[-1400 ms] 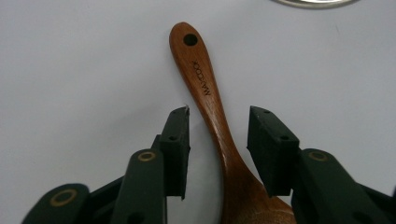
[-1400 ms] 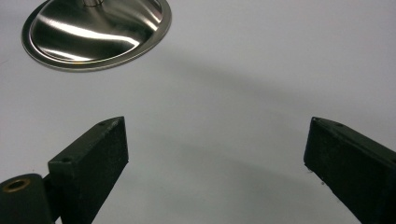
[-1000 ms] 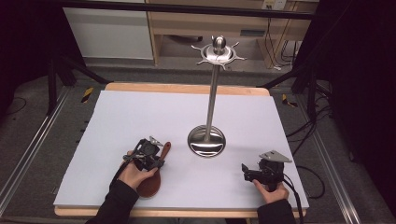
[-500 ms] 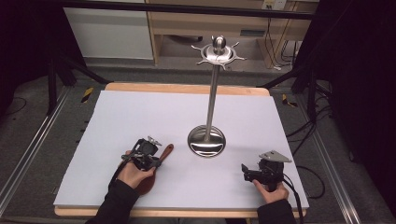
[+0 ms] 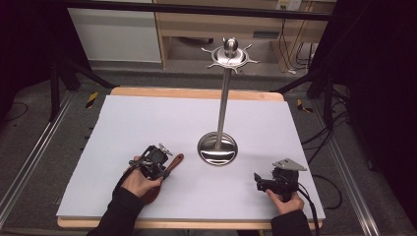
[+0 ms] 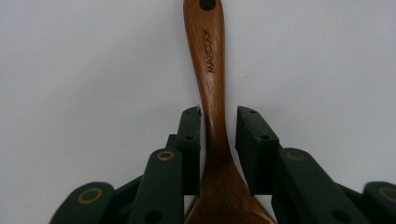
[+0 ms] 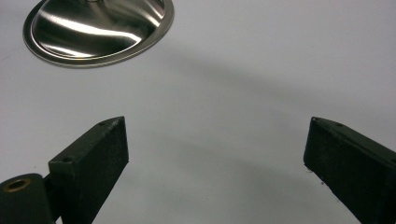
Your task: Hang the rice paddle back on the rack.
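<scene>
Spoon (image 6: 211, 93) neck between left gripper (image 6: 218, 122) fingers (image 6: 254, 140), just reopened, gap at one pad (not clamped). Close squarely before lifting toward stand (image 5: 223, 98). Right gripper (image 7: 215, 149) fingers wide apart.

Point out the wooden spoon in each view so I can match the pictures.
High view: the wooden spoon lies lower left of centre, its handle poking out from the left gripper toward the stand's round steel base.
Left gripper view: centre, handle running up between the jaws.
Right gripper view: not in it.
Shared landmark: the white table mat.
</scene>
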